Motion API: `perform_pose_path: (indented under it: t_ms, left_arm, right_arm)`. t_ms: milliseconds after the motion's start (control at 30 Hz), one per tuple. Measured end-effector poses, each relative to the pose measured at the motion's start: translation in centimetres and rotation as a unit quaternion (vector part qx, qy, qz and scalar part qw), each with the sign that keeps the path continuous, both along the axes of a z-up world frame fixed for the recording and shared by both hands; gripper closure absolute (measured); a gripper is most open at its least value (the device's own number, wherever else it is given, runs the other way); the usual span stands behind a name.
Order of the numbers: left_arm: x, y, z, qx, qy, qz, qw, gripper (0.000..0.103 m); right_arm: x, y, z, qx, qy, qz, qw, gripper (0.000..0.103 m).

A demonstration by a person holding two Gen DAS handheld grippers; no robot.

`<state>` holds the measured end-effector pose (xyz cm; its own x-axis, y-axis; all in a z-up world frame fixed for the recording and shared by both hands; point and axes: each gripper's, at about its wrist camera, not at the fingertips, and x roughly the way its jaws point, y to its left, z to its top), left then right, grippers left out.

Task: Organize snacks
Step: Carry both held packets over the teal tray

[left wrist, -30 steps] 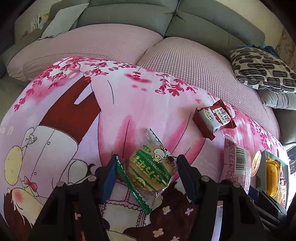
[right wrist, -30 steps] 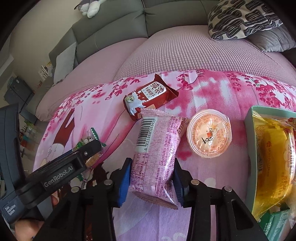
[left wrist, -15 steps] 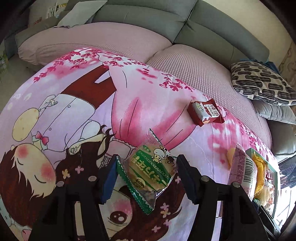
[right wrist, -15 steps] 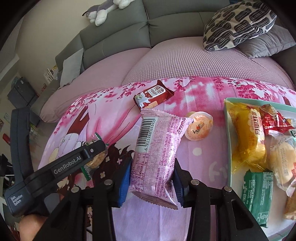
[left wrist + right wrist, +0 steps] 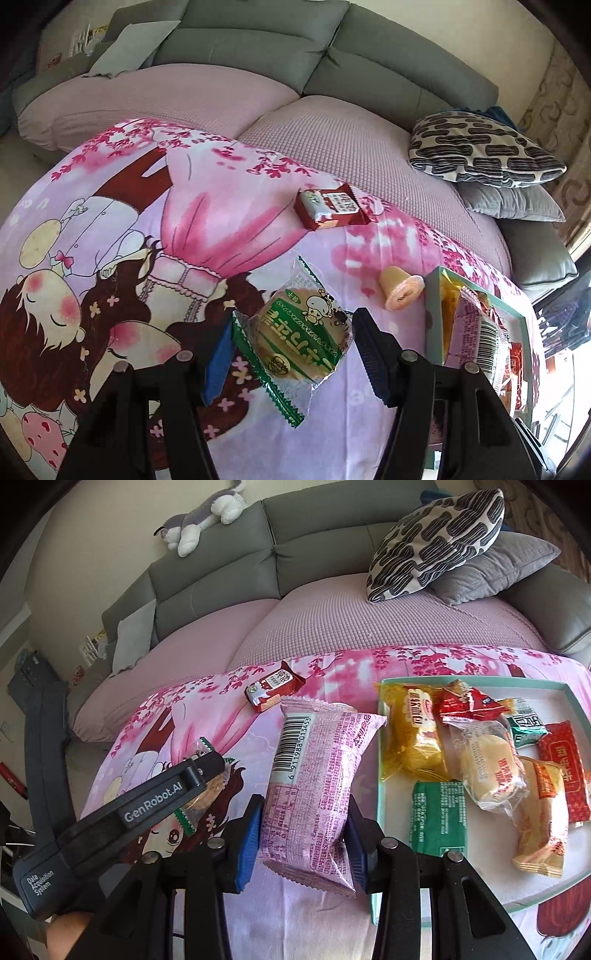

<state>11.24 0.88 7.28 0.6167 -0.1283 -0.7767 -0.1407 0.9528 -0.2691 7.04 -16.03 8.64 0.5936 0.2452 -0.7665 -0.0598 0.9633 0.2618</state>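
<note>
My left gripper [image 5: 291, 350] is shut on a green-wrapped round biscuit [image 5: 301, 332] and holds it above the pink cartoon cloth. My right gripper [image 5: 303, 834] is shut on a pink snack pack [image 5: 317, 775] with a barcode, held just left of a teal-rimmed tray [image 5: 380, 775]. The tray holds several wrapped snacks, among them a yellow pack [image 5: 413, 731] and a green pack [image 5: 437, 816]. A red wafer pack [image 5: 328, 208] and an orange jelly cup [image 5: 400, 291] lie on the cloth. The left gripper's body [image 5: 122, 812] shows in the right wrist view.
The cloth [image 5: 129, 240] covers a pink-cushioned grey sofa [image 5: 258, 40]. A black-and-white patterned pillow [image 5: 436, 535] and a grey pillow [image 5: 491, 568] lie at the back right. A plush toy [image 5: 203, 517] rests on the sofa back.
Both grippers have lifted away from the cloth with their snacks and swung right. The tray has come fully into the right wrist view.
</note>
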Motion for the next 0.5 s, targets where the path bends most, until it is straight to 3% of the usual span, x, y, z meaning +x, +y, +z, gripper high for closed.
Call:
perform_pose_path:
  t_ms: [500]
  left_arm:
    - [-0.9, -6.6, 1.5, 0.006, -0.014, -0.057, 0.9982, 0.039]
  right_arm:
    - [-1.6, -5.5, 0.7, 0.008, -0.009, -0.041, 0.999, 0.059]
